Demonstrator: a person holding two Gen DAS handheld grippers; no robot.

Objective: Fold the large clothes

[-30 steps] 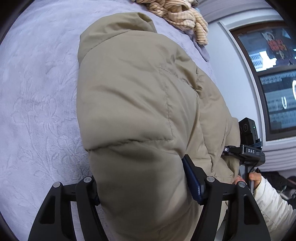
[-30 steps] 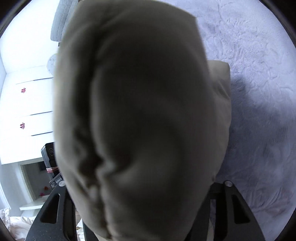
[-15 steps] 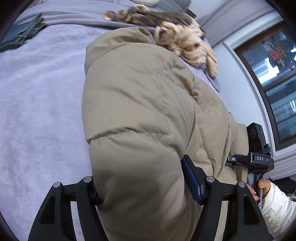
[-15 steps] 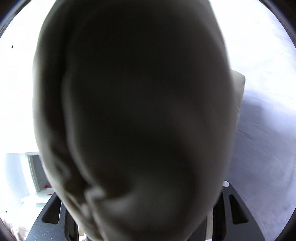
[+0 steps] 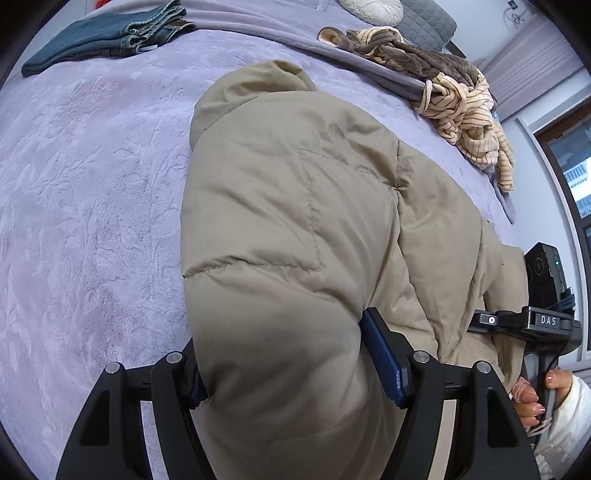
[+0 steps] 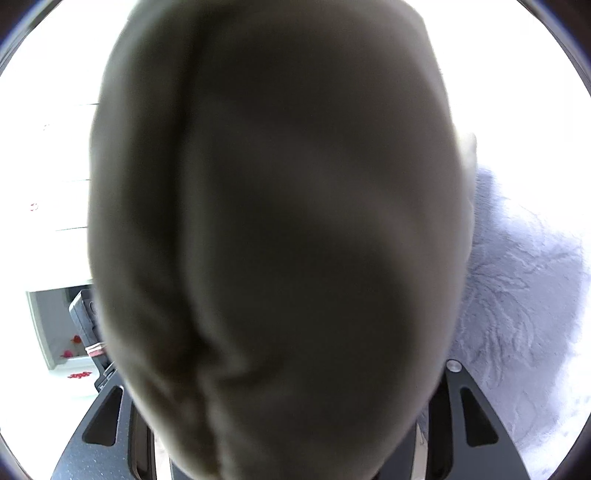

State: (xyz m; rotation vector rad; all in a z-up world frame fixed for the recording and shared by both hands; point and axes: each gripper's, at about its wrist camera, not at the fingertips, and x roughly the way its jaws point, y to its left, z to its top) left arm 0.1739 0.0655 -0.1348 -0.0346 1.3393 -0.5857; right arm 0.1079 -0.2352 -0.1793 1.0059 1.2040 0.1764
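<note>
A bulky beige puffer jacket (image 5: 295, 221) hangs over the lilac bedspread (image 5: 92, 203), its hood end toward the far pillows. My left gripper (image 5: 288, 369) is shut on a thick fold of it, and the blue pads dig into the padding on both sides. In the right wrist view the jacket (image 6: 277, 221) fills nearly the whole picture, dark and blurred. It bulges between the black fingers (image 6: 461, 398) of my right gripper (image 6: 288, 398), whose jaws are opening; the pads are hidden. The right gripper's handle (image 5: 546, 321) and the person's hand (image 5: 532, 402) show at the jacket's right edge.
Folded blue jeans (image 5: 107, 33) lie at the bed's far left. A heap of striped beige and brown clothes (image 5: 461, 107) sits at the far right by pillows (image 5: 369, 7). A dark window (image 5: 569, 166) is beyond the bed's right edge. White cabinet doors (image 6: 55, 184) show left.
Both grippers have carried the jacket across the bed toward the pillows. The jeans and pillows have come into view at the top. The jacket now blocks more of the right wrist view.
</note>
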